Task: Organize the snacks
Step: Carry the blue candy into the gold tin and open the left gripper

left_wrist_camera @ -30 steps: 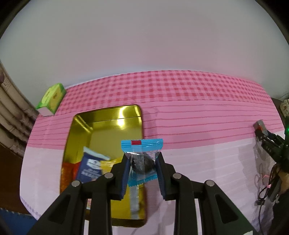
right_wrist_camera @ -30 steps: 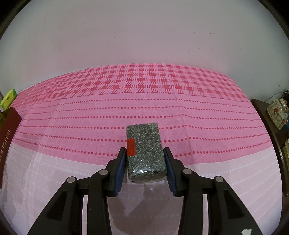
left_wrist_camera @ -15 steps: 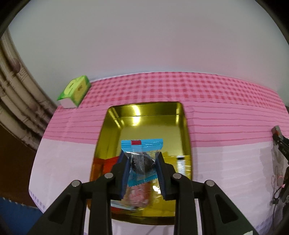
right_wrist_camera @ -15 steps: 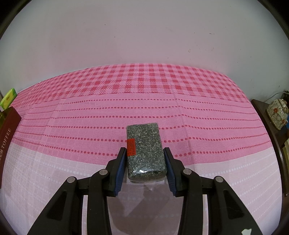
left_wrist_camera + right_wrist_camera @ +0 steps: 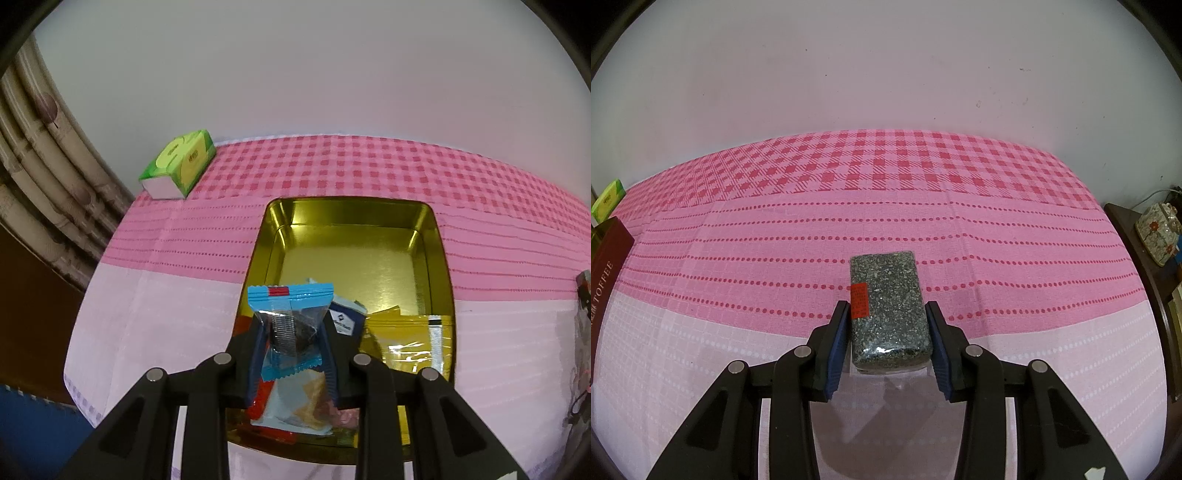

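Observation:
My left gripper is shut on a blue snack packet with a dark cookie inside, held above the near part of a gold tin tray. The tray holds several snacks at its near end: a navy packet, a yellow packet and a red one. My right gripper is open around a dark speckled block packet with a red label that lies on the pink cloth; the pads stand just beside its long sides with small gaps.
A green tissue box sits at the table's far left corner by the wall. A dark red toffee box stands at the left edge of the right wrist view. A side table with a floral jar is at the right.
My left gripper has carried the blue packet leftward, from the tray's right rim to over its near left part. The right gripper and speckled packet have not moved.

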A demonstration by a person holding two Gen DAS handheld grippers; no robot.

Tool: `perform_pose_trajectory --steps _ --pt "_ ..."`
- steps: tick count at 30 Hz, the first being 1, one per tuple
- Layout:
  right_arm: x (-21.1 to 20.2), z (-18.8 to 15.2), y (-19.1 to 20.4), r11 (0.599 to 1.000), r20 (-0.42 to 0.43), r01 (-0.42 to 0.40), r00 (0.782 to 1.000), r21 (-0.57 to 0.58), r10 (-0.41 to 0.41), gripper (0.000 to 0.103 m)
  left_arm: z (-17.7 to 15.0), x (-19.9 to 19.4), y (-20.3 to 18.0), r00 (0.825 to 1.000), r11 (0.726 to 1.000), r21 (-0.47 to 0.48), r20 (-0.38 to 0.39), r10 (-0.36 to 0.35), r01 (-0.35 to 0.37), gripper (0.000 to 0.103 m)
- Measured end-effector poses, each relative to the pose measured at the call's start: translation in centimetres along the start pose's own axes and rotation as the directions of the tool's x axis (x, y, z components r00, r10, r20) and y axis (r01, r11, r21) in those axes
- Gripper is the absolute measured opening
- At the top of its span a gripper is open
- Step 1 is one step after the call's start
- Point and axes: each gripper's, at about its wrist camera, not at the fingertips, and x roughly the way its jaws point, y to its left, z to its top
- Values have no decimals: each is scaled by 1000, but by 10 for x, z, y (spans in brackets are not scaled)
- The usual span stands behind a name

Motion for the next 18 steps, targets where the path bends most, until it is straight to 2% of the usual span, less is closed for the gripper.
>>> perform_pose_trajectory --steps 11,18 --pt "1 1 1 1000 0 0 1000 -6 0 39 9 20 30 997 999 -47 -73 -28 25 28" --pt "1 1 1 1000 0 0 1000 -7 0 39 1 32 30 994 1000 -22 -109 -11 9 28"
